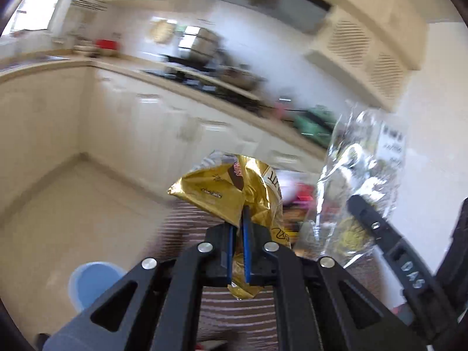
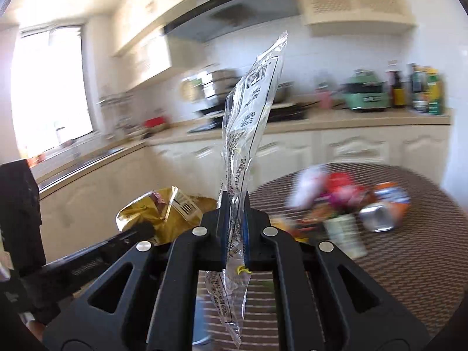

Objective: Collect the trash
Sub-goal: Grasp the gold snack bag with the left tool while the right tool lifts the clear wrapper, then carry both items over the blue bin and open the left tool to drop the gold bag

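Left gripper (image 1: 239, 222) jaws clamp gold wrapper (image 1: 228, 190); right gripper (image 2: 234, 204) jaws clamp clear bag (image 2: 251, 111).

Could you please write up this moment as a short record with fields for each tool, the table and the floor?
left tool: shut on the gold wrapper, held up in front of the cabinets
right tool: shut on the clear plastic bag, which stands upright between the pads
table: striped top, still carrying blurred litter, a paper cup and a tipped can
floor: blue bin below the left tool
image quality: motion blur, so small items are hard to name
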`<state>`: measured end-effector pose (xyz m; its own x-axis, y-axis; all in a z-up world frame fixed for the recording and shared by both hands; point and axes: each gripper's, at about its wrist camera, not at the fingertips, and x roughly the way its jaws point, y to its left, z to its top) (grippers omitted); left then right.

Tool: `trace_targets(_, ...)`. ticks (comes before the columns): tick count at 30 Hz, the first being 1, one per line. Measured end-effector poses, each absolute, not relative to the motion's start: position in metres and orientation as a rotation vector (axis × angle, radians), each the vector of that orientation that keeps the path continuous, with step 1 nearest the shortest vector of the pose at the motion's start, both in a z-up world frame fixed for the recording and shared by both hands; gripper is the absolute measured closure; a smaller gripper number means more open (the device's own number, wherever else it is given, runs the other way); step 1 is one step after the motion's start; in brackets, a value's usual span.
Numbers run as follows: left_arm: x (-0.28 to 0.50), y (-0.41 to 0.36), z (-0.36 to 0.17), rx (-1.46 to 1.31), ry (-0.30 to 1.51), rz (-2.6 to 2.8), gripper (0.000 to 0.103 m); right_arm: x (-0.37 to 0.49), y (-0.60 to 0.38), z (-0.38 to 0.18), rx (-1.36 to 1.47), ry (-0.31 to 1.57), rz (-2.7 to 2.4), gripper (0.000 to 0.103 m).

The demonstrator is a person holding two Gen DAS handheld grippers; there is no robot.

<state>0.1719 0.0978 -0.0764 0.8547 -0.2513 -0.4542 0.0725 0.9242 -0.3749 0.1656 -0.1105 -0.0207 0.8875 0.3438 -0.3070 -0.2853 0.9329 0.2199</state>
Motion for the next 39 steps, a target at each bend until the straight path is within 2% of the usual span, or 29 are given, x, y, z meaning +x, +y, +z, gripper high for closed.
trace_targets(6,0.176,0.196,-0.129,-0.397,0.650,0.117,0.098,0.202,-0.003,-0.073,0.082,0.496,0.533,0.095)
trace_targets(10,0.191,0.249,-0.188,-0.456,0.783,0.237,0.098,0.244,0.060,-0.144,0.024,0.672,0.617,0.095)
trace_targets(18,0.238,0.293,-0.312,-0.487,1.035,0.302,0.097,0.298,0.120,-0.279,-0.024,0.933,0.634,0.095)
trace_targets(24,0.272,0.313,-0.370,-0.515,1.137,0.330,0.096,0.325,0.138,-0.340,-0.037,1.025,0.613,0.095)
trace_targets(28,0.294,0.317,-0.393,-0.519,1.185,0.340,0.089,0.331,0.146,-0.364,-0.032,1.063,0.608,0.095)
trace_targets(30,0.291,0.322,-0.402,-0.526,1.200,0.337,0.081,0.334,0.150,-0.374,-0.037,1.082,0.607,0.095)
trace_targets(32,0.294,0.324,-0.404,-0.529,1.213,0.337,0.065,0.338,0.152,-0.380,-0.038,1.097,0.607,0.095)
trace_targets(39,0.283,0.332,-0.407,-0.517,1.215,0.400,0.057,0.347,0.162,-0.397,-0.056,1.130,0.611,0.095)
